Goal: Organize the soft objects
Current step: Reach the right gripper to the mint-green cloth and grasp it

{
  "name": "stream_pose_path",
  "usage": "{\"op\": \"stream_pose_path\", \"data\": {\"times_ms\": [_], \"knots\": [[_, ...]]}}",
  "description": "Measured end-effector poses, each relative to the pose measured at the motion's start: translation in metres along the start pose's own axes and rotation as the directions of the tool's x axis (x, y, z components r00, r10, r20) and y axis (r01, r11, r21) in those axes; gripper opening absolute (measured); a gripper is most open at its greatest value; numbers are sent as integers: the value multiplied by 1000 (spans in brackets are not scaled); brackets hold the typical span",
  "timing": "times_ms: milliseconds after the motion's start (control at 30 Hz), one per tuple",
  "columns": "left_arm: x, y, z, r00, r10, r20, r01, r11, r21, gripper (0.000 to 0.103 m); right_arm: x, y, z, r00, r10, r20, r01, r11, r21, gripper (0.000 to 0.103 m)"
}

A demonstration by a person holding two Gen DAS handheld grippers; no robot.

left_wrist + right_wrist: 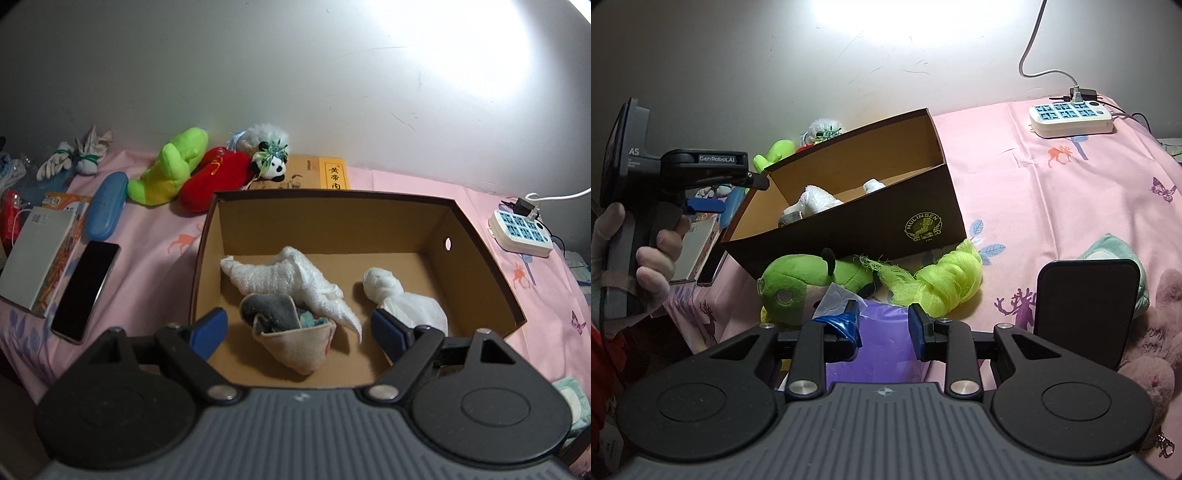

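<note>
Left wrist view: the cardboard box (476, 236) already contains a white towel roll (291, 280), a white cloth bundle (402, 295) and a beige pouch (299, 347), so the task is judged partly complete. The left gripper (299, 328) has its jaws open and empty, with the pouch directly between and below them. Outstanding items include the green plush (809, 277) and yellow mesh cloth (945, 280), just ahead of the right gripper (886, 325); its jaws stand narrowly apart, gripping nothing visible.
</note>
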State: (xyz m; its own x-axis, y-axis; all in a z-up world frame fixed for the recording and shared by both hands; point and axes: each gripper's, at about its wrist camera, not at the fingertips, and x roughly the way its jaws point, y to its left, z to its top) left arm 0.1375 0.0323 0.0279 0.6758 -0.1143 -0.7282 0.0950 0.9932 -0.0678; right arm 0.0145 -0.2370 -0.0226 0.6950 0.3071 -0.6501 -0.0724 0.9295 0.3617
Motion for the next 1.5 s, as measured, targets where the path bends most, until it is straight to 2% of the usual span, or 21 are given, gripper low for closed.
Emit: {"op": "stream_pose_path", "data": {"times_ms": [367, 500, 667, 833, 1000, 1233, 1500], "knots": [[-44, -14, -78, 999, -18, -32, 18, 1000, 17, 88, -21, -18, -5, 1000, 28, -4, -28, 1000, 2, 11], [-48, -19, -99, 996, -45, -82, 43, 999, -19, 88, -39, -31, -5, 999, 36, 24, -36, 999, -11, 11], [-55, -37, -114, 995, -43, -88, 42, 999, -16, 88, -64, -59, 5, 996, 28, 82, -27, 1000, -7, 11], [-61, -62, -115, 997, -47, -66, 47, 999, -4, 88, -83, -104, 19, 989, -51, 139, 42, 997, 65, 11], [-63, -89, -119, 997, -51, -63, 52, 999, 14, 89, -81, -158, 26, 987, -118, 109, 90, 969, 231, 11], [-61, -117, -126, 996, -31, -80, 32, 999, 17, 89, -49, -207, 22, 1000, 2, 2, -3, 890, 455, 11], [-61, -130, -134, 995, 24, -95, -24, 1000, 3, 89, -6, -222, 31, 992, 114, -57, -72, 867, 494, 10]]}}
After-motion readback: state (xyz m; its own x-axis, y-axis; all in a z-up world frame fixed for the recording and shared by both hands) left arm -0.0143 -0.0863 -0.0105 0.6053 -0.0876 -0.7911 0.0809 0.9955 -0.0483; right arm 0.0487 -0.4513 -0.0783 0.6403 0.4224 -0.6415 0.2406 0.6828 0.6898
